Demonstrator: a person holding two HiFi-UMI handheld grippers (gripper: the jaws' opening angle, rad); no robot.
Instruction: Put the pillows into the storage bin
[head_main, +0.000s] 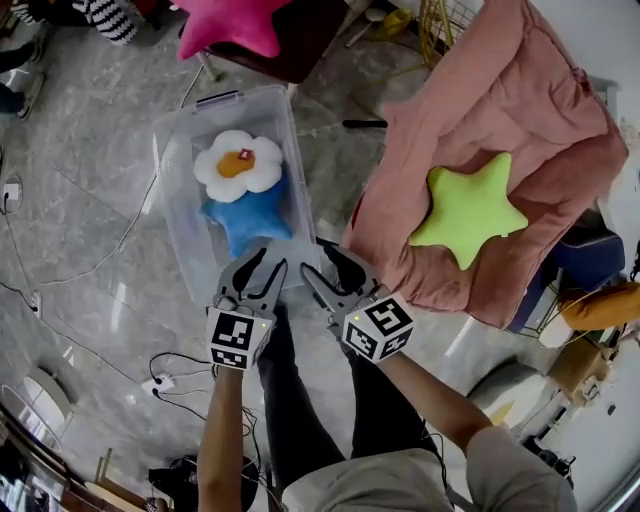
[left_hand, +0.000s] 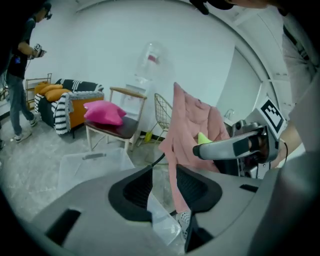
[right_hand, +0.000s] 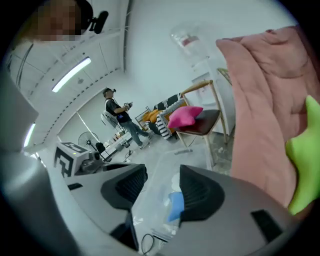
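A clear storage bin (head_main: 172, 190) stands on the floor and holds a white flower pillow (head_main: 238, 165) and a blue star pillow (head_main: 245, 217). A green star pillow (head_main: 468, 208) lies on a pink quilt (head_main: 520, 120) to the right. At the top, a pink star pillow (head_main: 225, 25) rests on a chair. My left gripper (head_main: 272, 258) and right gripper (head_main: 318, 258) hover side by side above the bin's near end, both open with nothing between the jaws. The right gripper view looks past open jaws (right_hand: 162, 175) at the blue pillow (right_hand: 176, 205) and the green star (right_hand: 306, 155).
Cables and a power strip (head_main: 160, 383) lie on the grey floor at the left. The person's legs stand just below the grippers. A wire chair (head_main: 440, 30) stands behind the quilt, and a striped cushion (head_main: 105, 18) lies at the top left. A person (right_hand: 120, 117) stands far back.
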